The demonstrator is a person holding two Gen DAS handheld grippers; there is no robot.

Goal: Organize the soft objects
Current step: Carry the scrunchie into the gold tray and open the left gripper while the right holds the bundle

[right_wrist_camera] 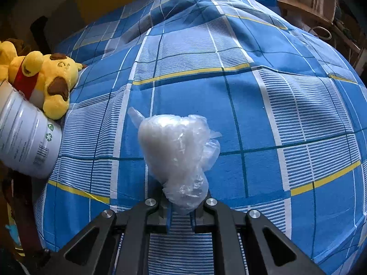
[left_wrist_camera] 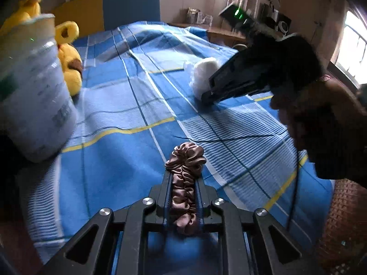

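Observation:
A brown satin scrunchie is pinched lengthwise in my left gripper, which is shut on it just above the blue checked bedsheet. My right gripper is shut on the neck of a clear plastic bag of white fluff, and the bag bulges out beyond the fingers. In the left wrist view the right gripper points down at the sheet with that white bag at its tip, and a person's hand holds it.
A yellow plush toy lies at the left edge of the bed, also seen as the plush. A white printed canister stands beside it, close on the left as canister. A wooden desk is beyond the bed.

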